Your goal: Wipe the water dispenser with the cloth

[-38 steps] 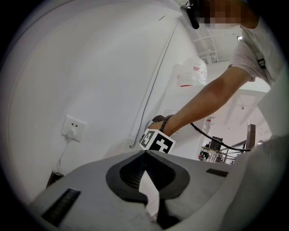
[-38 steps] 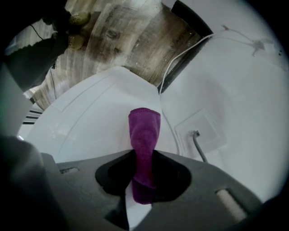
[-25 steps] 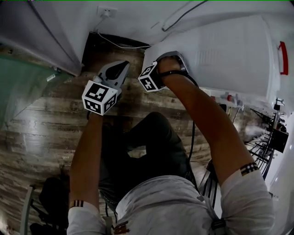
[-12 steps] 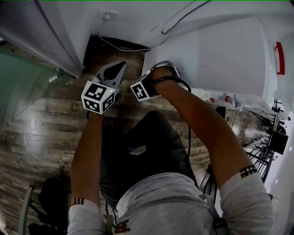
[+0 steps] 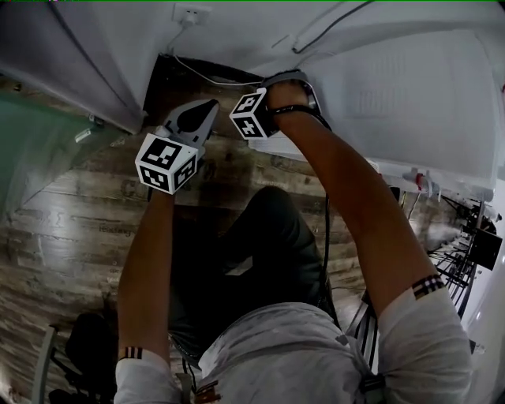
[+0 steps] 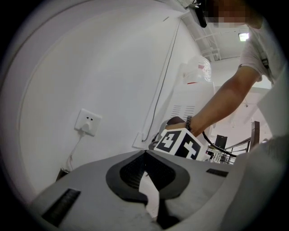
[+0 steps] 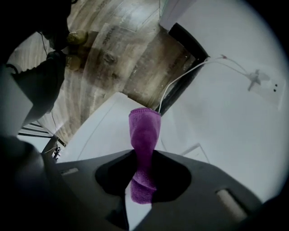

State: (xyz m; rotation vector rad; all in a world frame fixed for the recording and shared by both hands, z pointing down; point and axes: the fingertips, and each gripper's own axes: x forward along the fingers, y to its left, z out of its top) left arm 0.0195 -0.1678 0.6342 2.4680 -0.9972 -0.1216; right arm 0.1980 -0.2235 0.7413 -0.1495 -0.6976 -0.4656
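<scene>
One purple cloth [image 7: 144,131], rolled lengthwise, fuzzy, in right claw [image 7: 143,154] beside white water dispenser [image 7: 101,133]; left claw [image 6: 145,152] closed, empty.

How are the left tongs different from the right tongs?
The right tongs pinch a purple cloth; the left tongs are shut on nothing. The right tongs sit at the edge of the white water dispenser; the left tongs hang beside it, above the wooden floor. Both are grey and closed.

Wall socket [image 5: 192,13], white cable [image 5: 209,75] plugged in; wood-plank floor [image 5: 71,221] below
</scene>
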